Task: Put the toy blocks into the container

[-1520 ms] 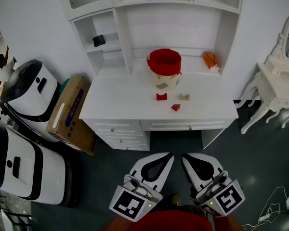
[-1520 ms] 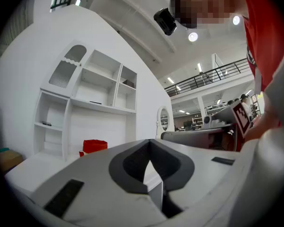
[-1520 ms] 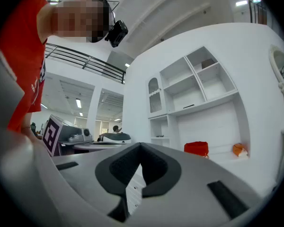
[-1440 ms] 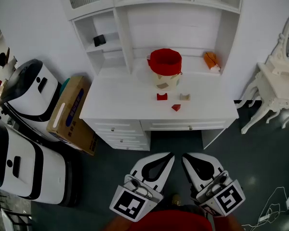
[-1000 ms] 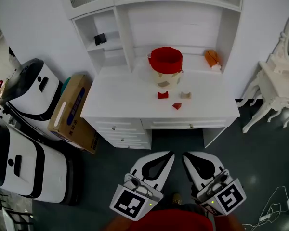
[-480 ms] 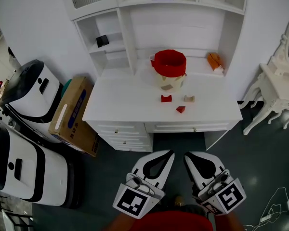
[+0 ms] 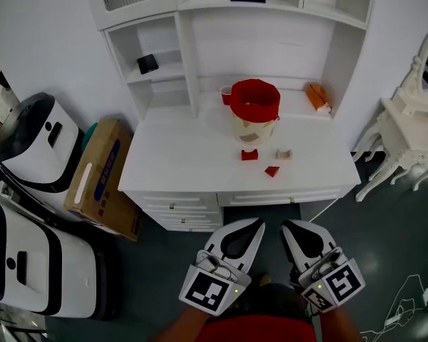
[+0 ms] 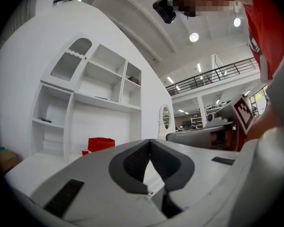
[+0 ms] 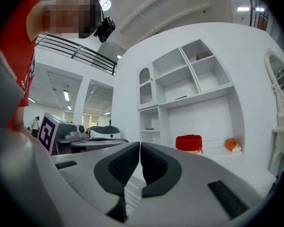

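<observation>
Toy blocks (image 7: 249,154), two red and one tan, lie on the white desk (image 7: 171,155) at 6 o'clock of the red-lined container (image 7: 255,109). Left gripper (image 7: 259,224): jaws pressed together, empty. Right gripper (image 7: 286,225): jaws just parting slightly, nothing between.

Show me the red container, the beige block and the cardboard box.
red container (image 7: 257,110), head view, front of its red cuff.
beige block (image 7: 284,154), head view, its middle.
cardboard box (image 7: 100,173), head view, its top face.
</observation>
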